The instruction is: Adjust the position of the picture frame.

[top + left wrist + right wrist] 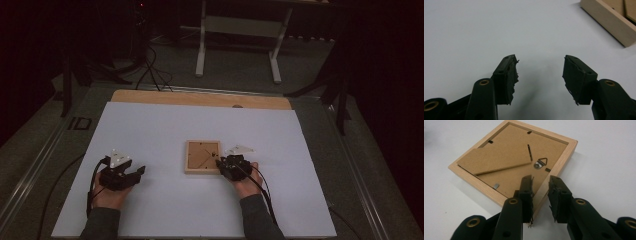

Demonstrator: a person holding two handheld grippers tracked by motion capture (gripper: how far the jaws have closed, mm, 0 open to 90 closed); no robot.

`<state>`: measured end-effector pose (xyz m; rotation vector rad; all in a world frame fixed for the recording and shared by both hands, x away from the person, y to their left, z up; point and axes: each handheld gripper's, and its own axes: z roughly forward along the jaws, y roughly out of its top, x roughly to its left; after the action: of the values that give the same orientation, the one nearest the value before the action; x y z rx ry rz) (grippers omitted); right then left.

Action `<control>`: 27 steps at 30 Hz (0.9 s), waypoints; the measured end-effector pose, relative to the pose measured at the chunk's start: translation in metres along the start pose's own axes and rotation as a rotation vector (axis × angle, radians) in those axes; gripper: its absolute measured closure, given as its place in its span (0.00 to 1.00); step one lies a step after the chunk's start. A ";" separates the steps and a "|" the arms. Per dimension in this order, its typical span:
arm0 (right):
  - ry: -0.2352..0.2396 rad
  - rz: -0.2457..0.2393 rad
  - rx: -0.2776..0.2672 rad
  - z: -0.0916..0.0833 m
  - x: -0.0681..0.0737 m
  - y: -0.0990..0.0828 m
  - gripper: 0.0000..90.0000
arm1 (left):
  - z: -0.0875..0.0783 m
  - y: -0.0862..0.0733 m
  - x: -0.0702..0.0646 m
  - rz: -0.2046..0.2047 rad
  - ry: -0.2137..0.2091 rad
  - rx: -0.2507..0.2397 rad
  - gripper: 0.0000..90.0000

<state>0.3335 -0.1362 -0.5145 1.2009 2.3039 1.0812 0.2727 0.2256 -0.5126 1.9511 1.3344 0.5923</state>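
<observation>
A light wooden picture frame (202, 156) lies face down in the middle of the white table sheet (150, 125). Its brown backing carries a folded stand flap (496, 160) and a metal hanger ring (540, 163). My right gripper (220, 162) is at the frame's right edge. In the right gripper view (541, 182) its jaws straddle the wooden rail near a corner, one over the backing and one outside, slightly apart and not pressing on it. My left gripper (139, 172) rests on the sheet to the left of the frame, open with nothing in its jaws (540, 65). A corner of the frame (609, 22) shows at the upper right of the left gripper view.
The bare wooden table edge (200, 98) runs along the back of the sheet. Behind it on the dark floor stand a white-legged bench (240, 30) and some cables (150, 70). White sheet lies free on all sides of the frame.
</observation>
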 end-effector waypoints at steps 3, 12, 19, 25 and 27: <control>0.008 -0.007 0.002 0.001 0.001 0.001 0.81 | 0.001 0.001 -0.003 0.007 -0.005 0.000 0.49; 0.018 -0.014 0.004 0.004 0.001 0.003 0.82 | 0.003 0.001 -0.005 0.013 -0.010 0.001 0.49; 0.024 -0.018 0.002 0.005 0.003 0.005 0.83 | 0.003 0.001 -0.005 0.017 -0.011 0.003 0.49; 0.033 -0.027 0.003 0.008 0.006 0.007 0.82 | 0.004 0.001 -0.005 0.019 -0.011 0.004 0.49; 0.037 -0.033 0.004 0.009 0.006 0.007 0.82 | 0.004 0.001 -0.005 0.022 -0.013 0.005 0.49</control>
<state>0.3388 -0.1242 -0.5143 1.1497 2.3462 1.0972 0.2742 0.2196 -0.5142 1.9733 1.3089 0.5861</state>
